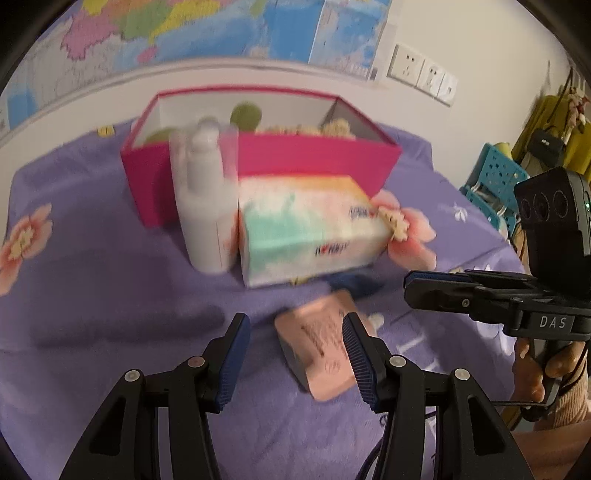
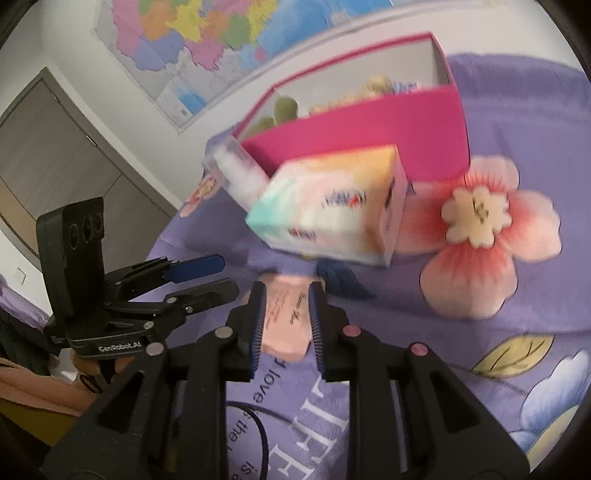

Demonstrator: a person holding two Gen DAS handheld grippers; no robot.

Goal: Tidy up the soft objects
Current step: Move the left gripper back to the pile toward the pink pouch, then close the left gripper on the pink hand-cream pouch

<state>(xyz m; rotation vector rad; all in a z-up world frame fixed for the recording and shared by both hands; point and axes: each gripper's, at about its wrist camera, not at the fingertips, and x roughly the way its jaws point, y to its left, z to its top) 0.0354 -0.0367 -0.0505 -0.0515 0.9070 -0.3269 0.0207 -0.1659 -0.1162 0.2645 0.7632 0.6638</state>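
Left tool (image 1: 295, 354) jaws apart, empty, pink packet (image 1: 317, 354) lying between them on the purple floral cloth (image 1: 110, 295). Right tool (image 2: 286, 325) narrowly open, straddling the same packet (contact unclear, blurred). Tissue pack (image 1: 306, 229) at 12 o'clock beyond; white bottle (image 1: 207, 206) at its 9 o'clock; pink box (image 1: 314, 155) farthest.

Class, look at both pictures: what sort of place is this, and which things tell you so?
Probably a bedroom at home: a flowered purple bedsheet, a wall map above it, and a wardrobe-like door.
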